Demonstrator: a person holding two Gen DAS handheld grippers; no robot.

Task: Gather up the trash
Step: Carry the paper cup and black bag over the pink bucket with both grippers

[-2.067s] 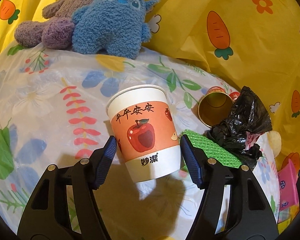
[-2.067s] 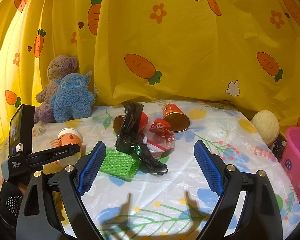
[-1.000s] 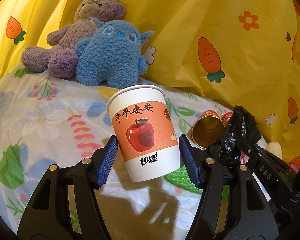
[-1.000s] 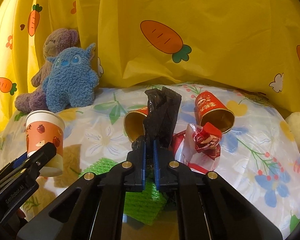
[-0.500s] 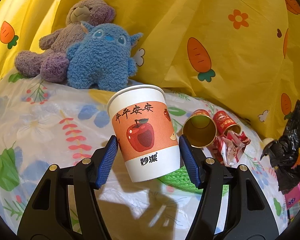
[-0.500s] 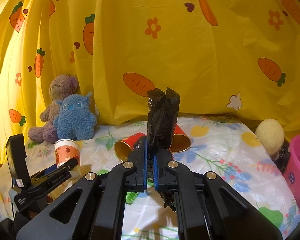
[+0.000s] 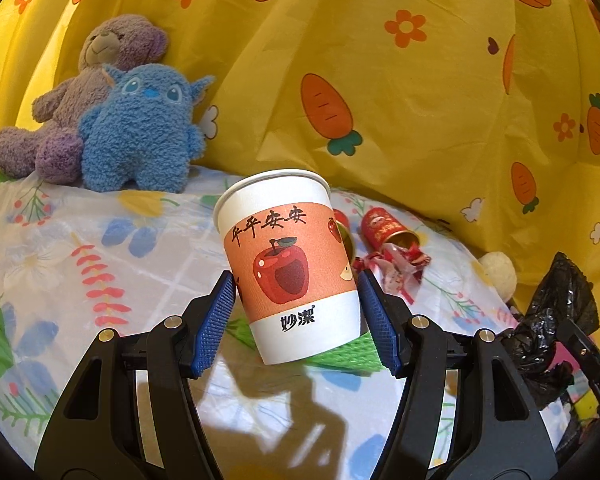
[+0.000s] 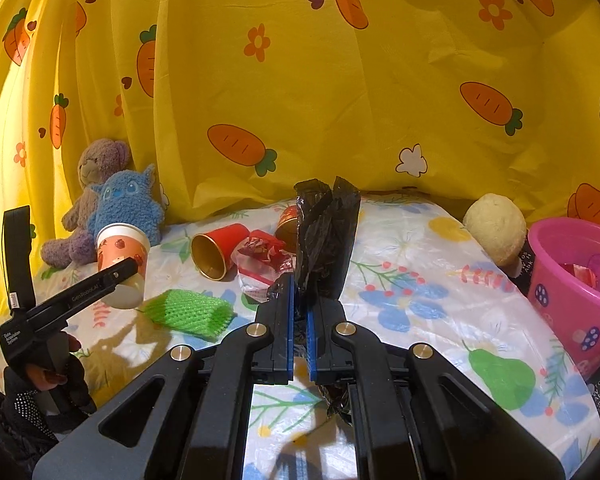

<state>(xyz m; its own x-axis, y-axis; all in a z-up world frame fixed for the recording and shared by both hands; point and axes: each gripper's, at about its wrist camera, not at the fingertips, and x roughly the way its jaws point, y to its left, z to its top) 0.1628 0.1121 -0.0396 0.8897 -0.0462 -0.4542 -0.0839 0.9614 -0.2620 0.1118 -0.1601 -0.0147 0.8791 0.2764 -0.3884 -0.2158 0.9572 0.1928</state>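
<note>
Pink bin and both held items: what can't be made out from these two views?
- Pink bin, right wrist view: cut off by the frame edge; only a red scrap shows inside.
- Paper cup, left wrist view: its interior is hidden behind its own rim.
- Black plastic bag, right wrist view: its lower part is hidden behind the right gripper.
- Green foam net, left wrist view: mostly hidden behind the cup.

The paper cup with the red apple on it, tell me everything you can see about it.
The white paper cup with an orange band and red apple print has a rolled rim, black Chinese characters above the apple and more on its white base. It looks intact, tilted slightly, mouth up, lifted clear of the flowered plastic tablecloth. The left gripper clamps it, one blue ribbed pad on each side of its lower half.
</note>
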